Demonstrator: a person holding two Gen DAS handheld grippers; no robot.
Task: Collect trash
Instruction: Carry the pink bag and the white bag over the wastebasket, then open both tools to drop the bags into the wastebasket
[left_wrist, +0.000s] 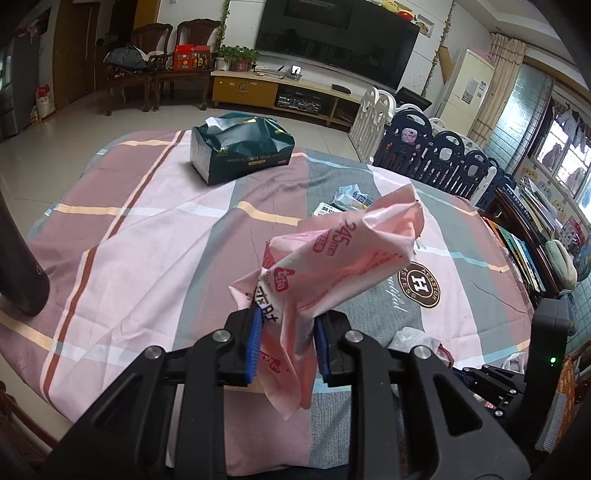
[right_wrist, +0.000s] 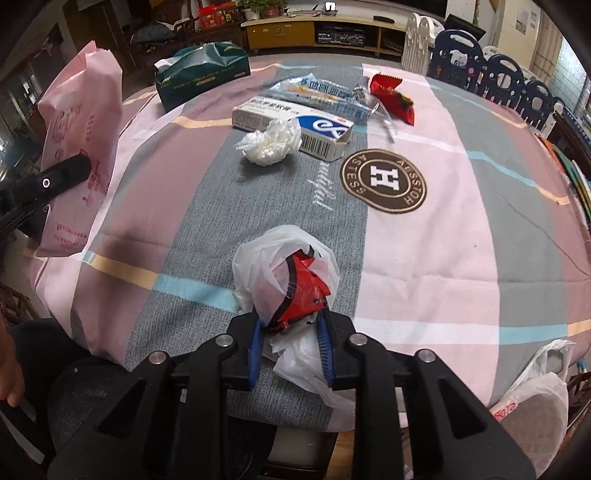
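Left hand-held gripper: clamped on pink wrapper, long axis angling up-right.
Right hand-held gripper: clamped on white bag.

Clothed table — tissue box, medicine carton

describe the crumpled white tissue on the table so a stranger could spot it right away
On the checked pink and grey tablecloth, find the round brown H logo. Up and left of it lies a white and blue carton; the crumpled tissue rests against the carton's near side, the only plain white wad among printed packaging.
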